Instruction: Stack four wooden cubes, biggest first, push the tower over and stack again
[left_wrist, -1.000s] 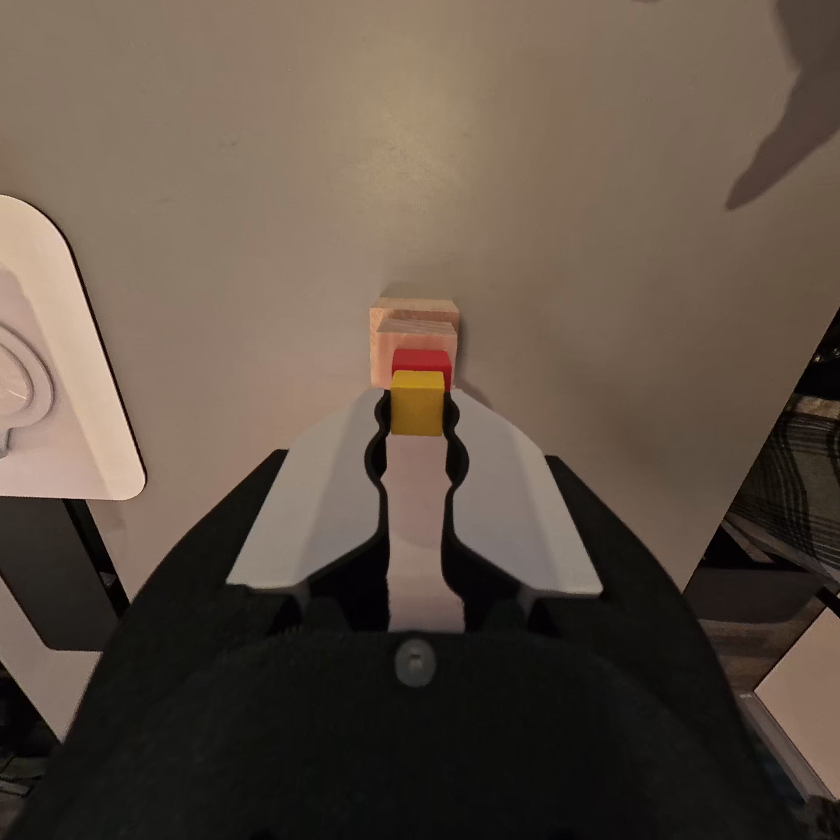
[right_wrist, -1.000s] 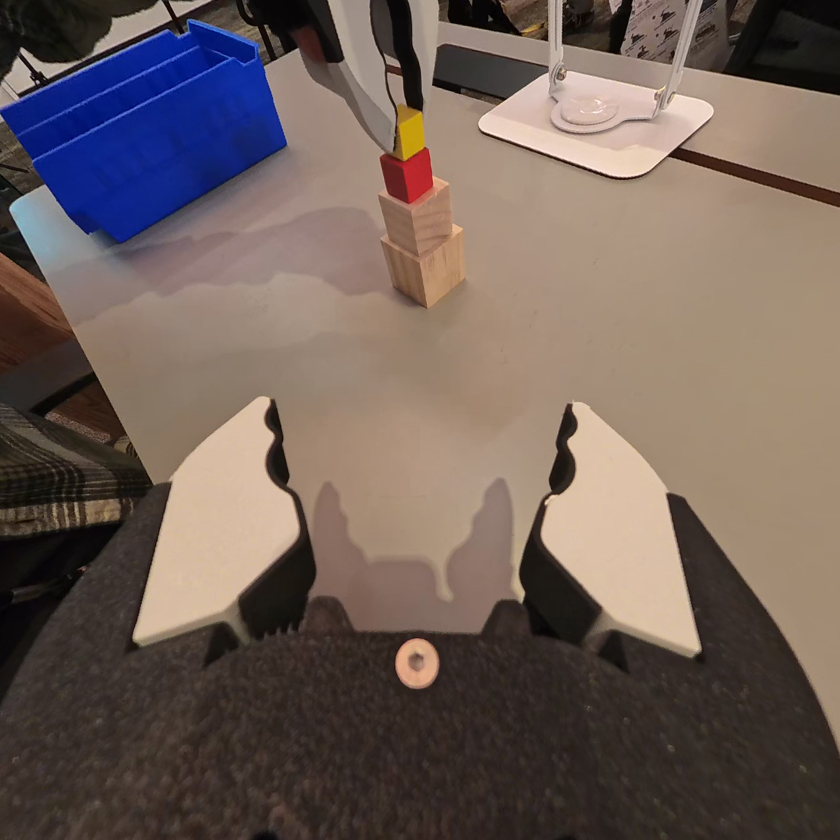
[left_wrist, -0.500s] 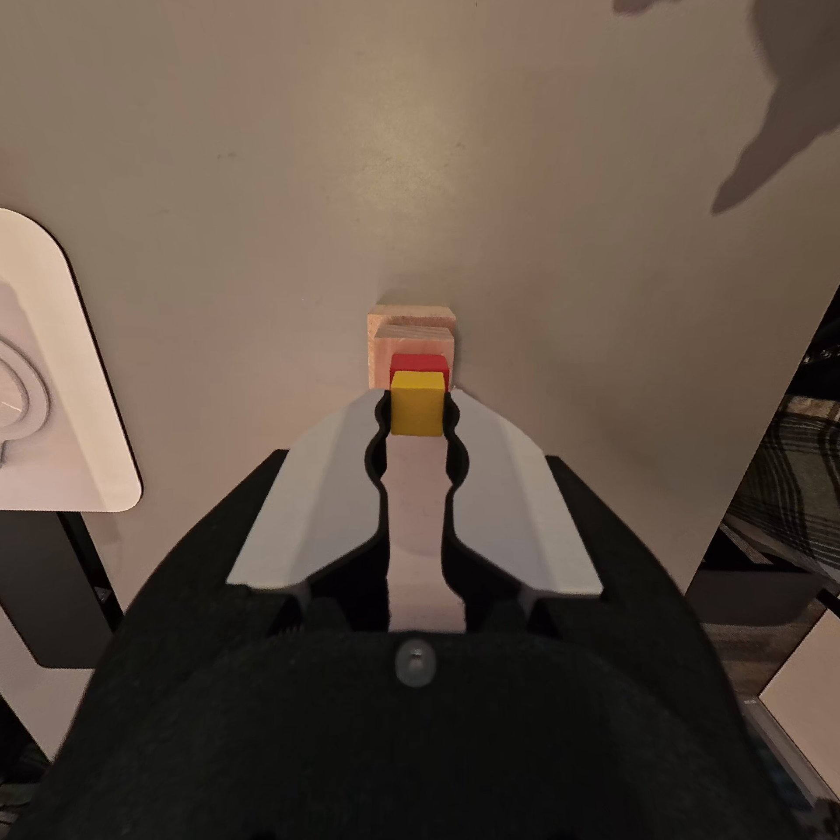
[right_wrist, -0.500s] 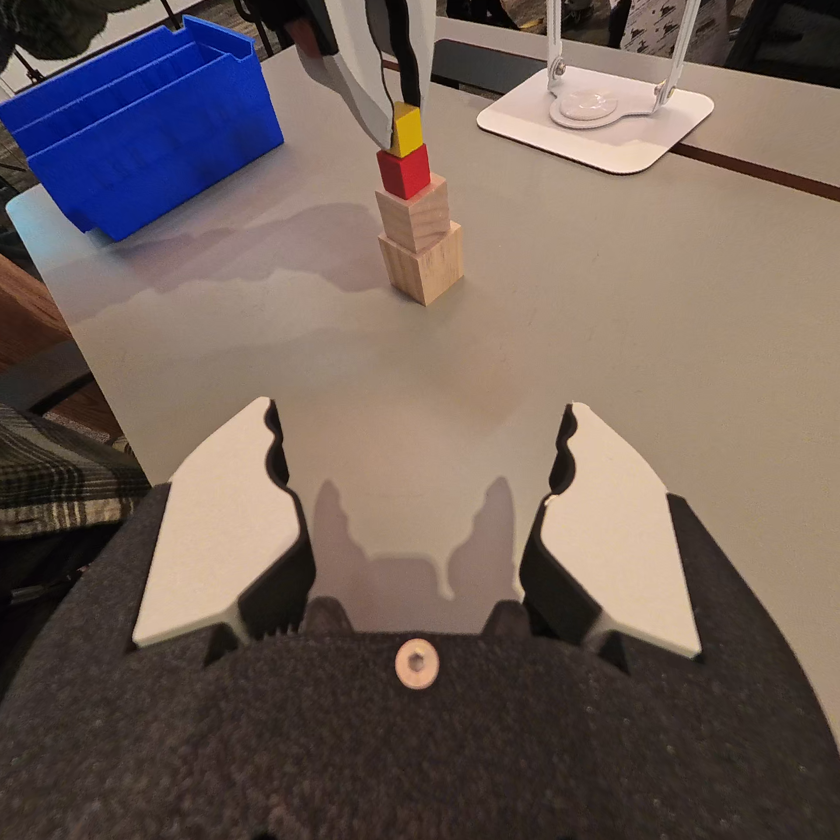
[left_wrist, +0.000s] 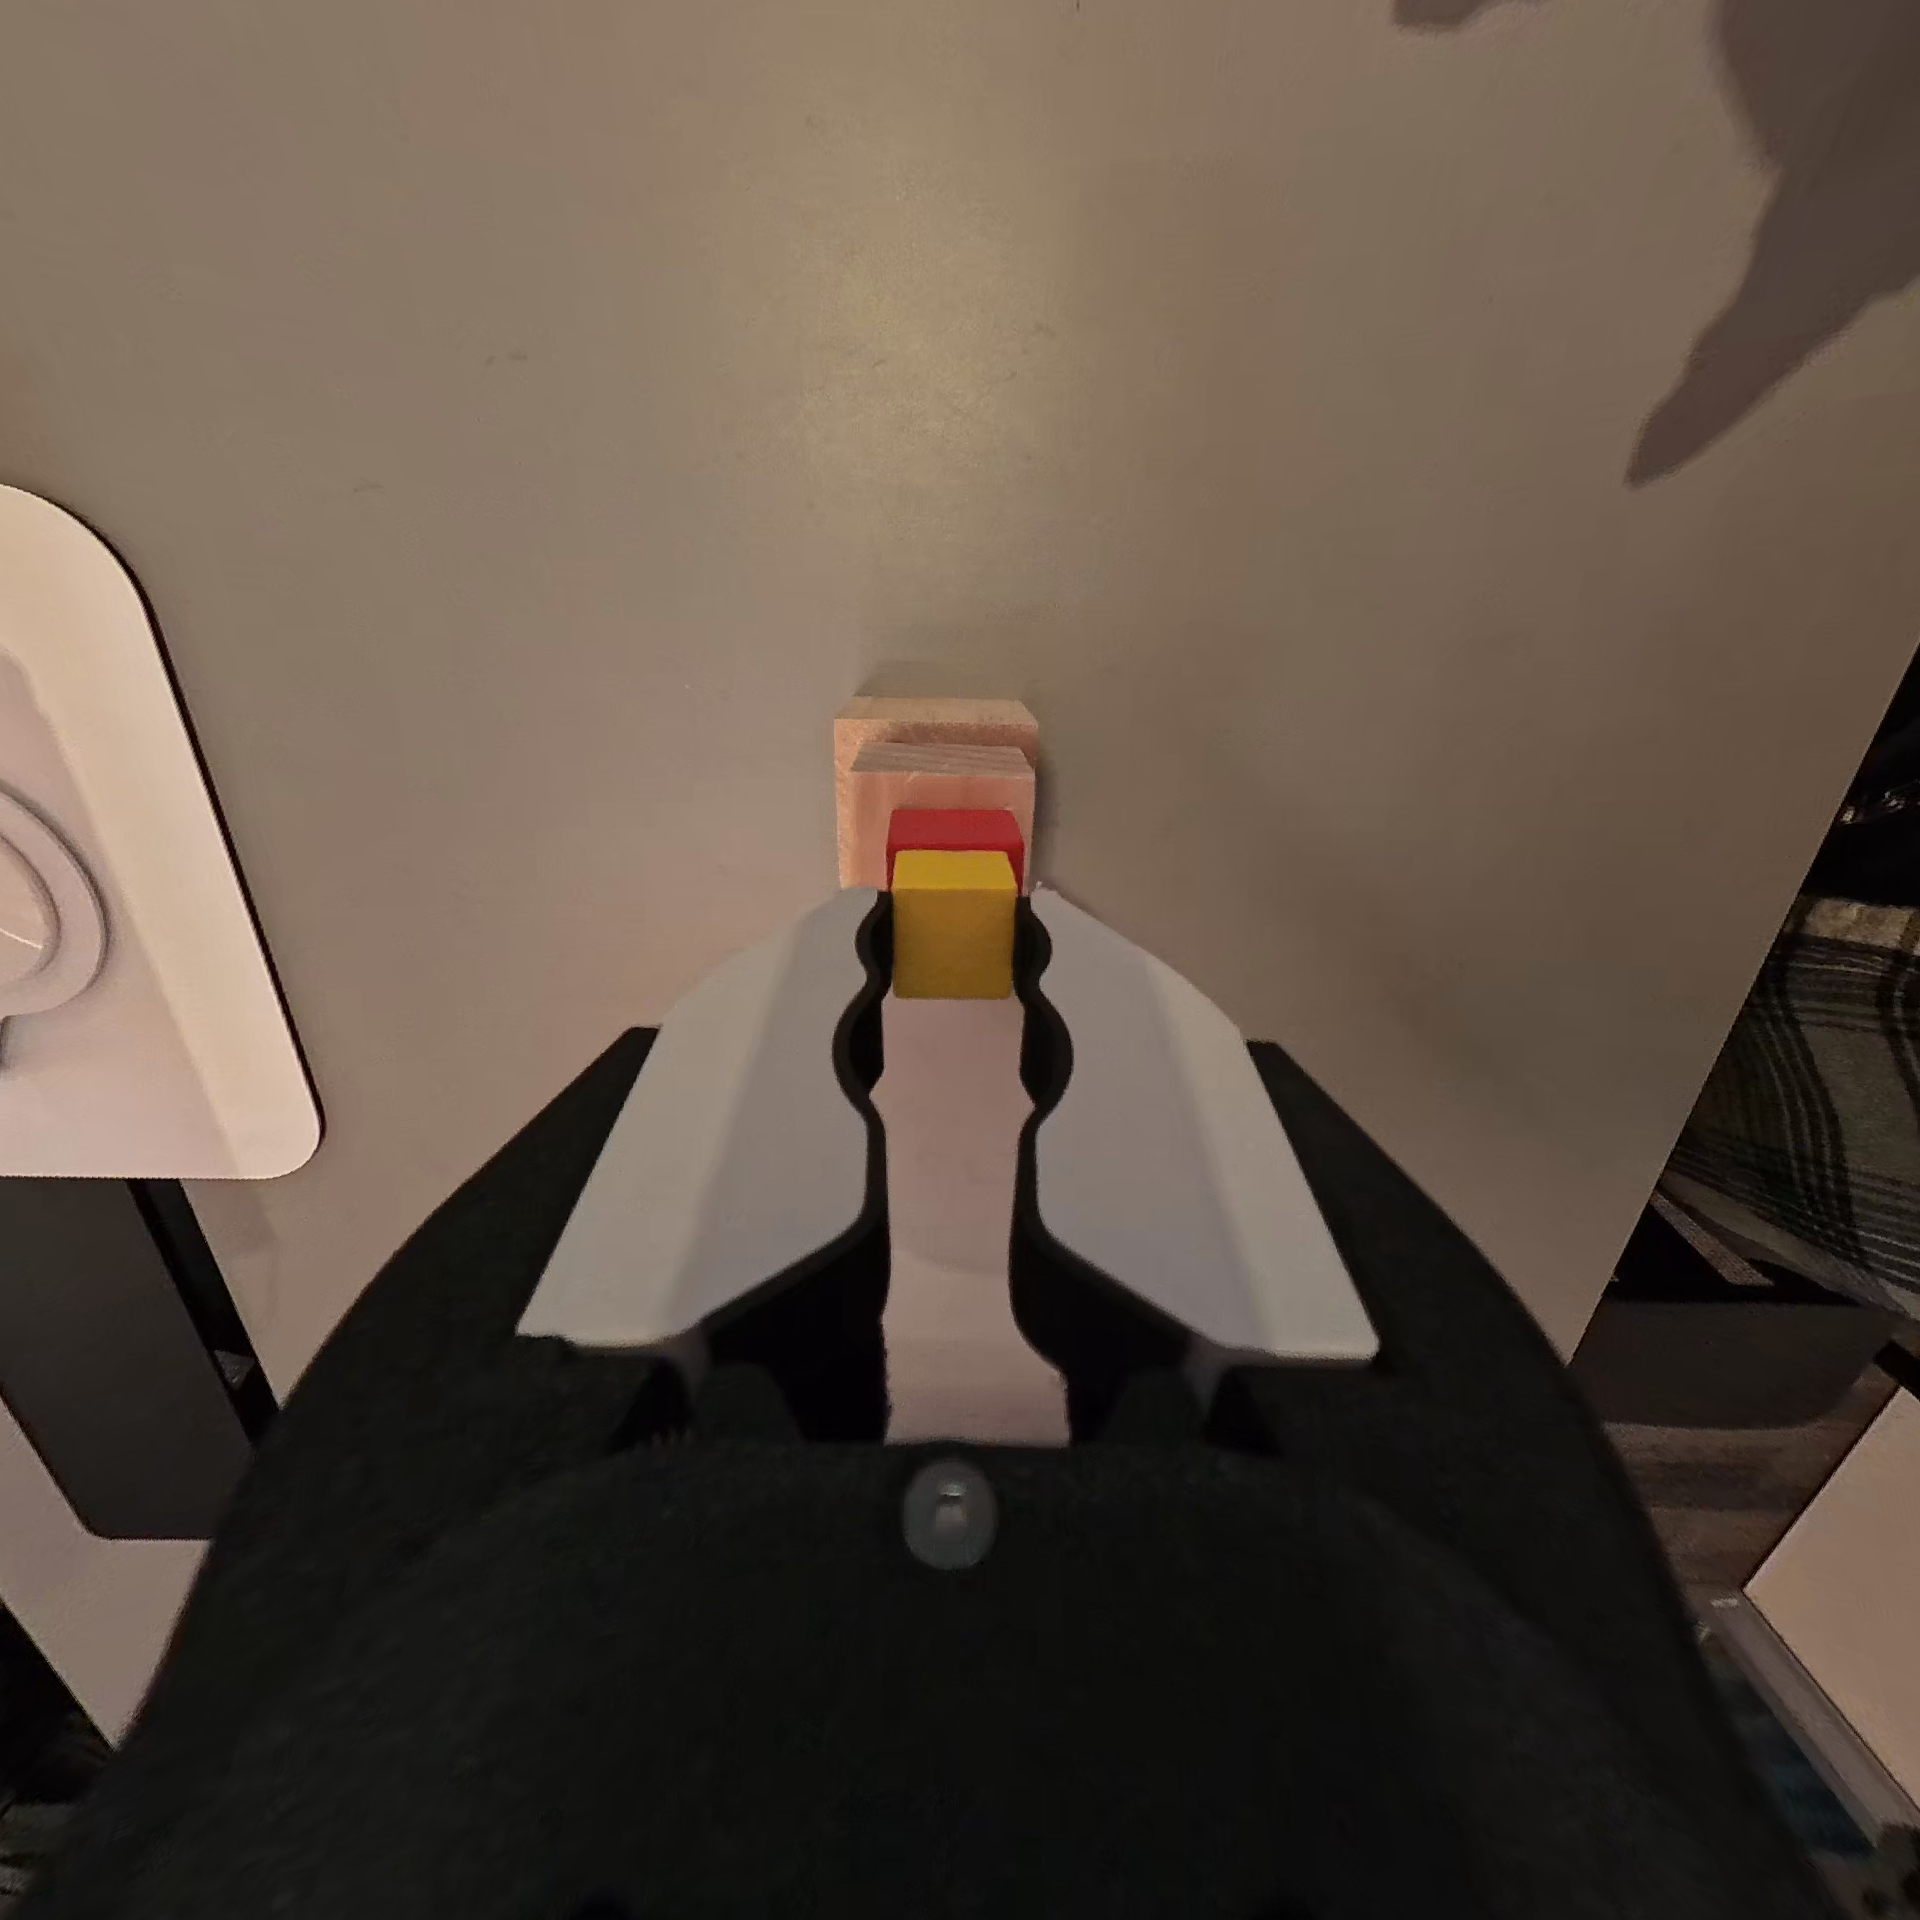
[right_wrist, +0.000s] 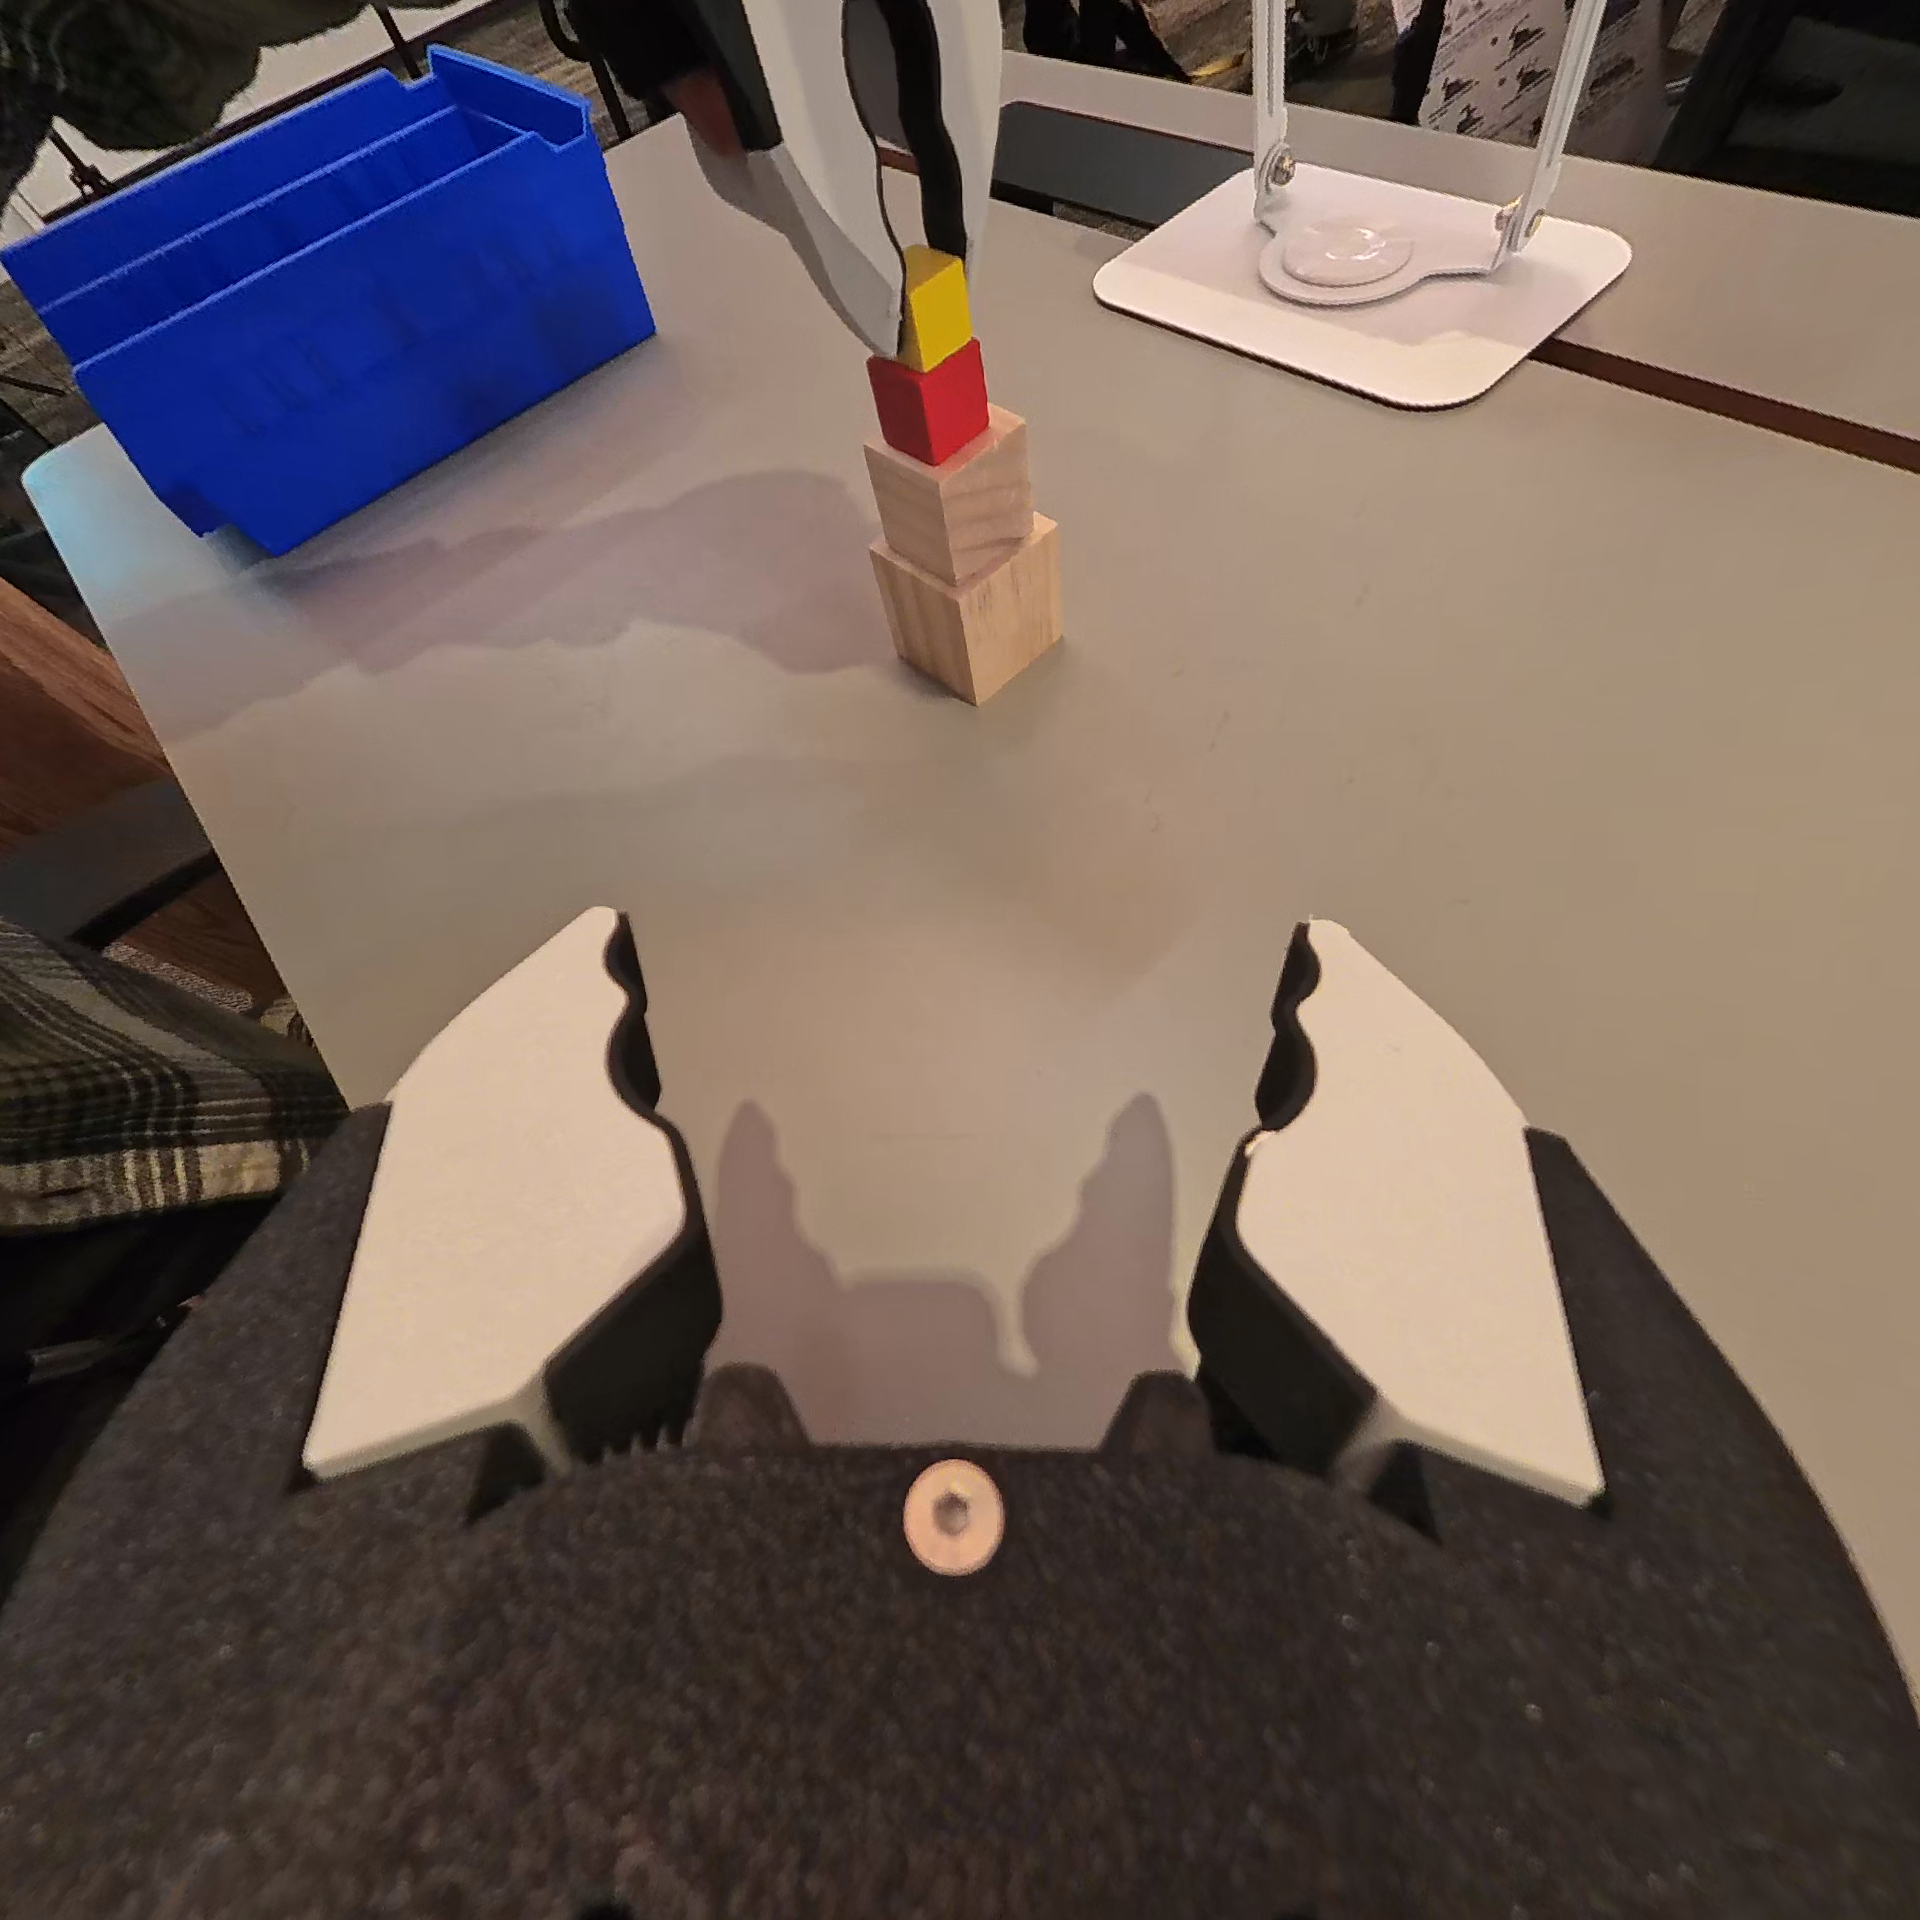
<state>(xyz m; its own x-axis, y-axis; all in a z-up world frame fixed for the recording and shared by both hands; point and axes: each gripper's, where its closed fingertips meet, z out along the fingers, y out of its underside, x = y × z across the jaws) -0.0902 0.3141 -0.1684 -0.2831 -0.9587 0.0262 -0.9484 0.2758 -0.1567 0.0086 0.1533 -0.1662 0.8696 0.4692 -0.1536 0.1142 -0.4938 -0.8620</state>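
Note:
A tower stands on the grey table (right_wrist: 1351, 727): a big plain wooden cube (right_wrist: 971, 623) at the bottom, a smaller plain cube (right_wrist: 956, 499) on it, then a red cube (right_wrist: 928, 400). My left gripper (left_wrist: 952, 940) points straight down and is shut on the small yellow cube (left_wrist: 952, 940), which rests on or just above the red cube (left_wrist: 954, 831). It also shows in the right wrist view (right_wrist: 925, 301), gripping the yellow cube (right_wrist: 938, 317). My right gripper (right_wrist: 961, 1013) is open and empty, low over the table, well in front of the tower.
A blue plastic bin (right_wrist: 322, 291) stands at the back left. A white stand base (right_wrist: 1361, 281) sits at the back right; it also shows in the left wrist view (left_wrist: 114, 831). The table edge runs along the left (right_wrist: 156, 707). Plaid cloth (right_wrist: 125, 1081) lies beyond it. The gap from one gripper's tips to the other's is roughly 20 cm.
The left gripper has kept hold of the yellow cube and lowered it slightly onto the red cube. The right gripper has stayed put.

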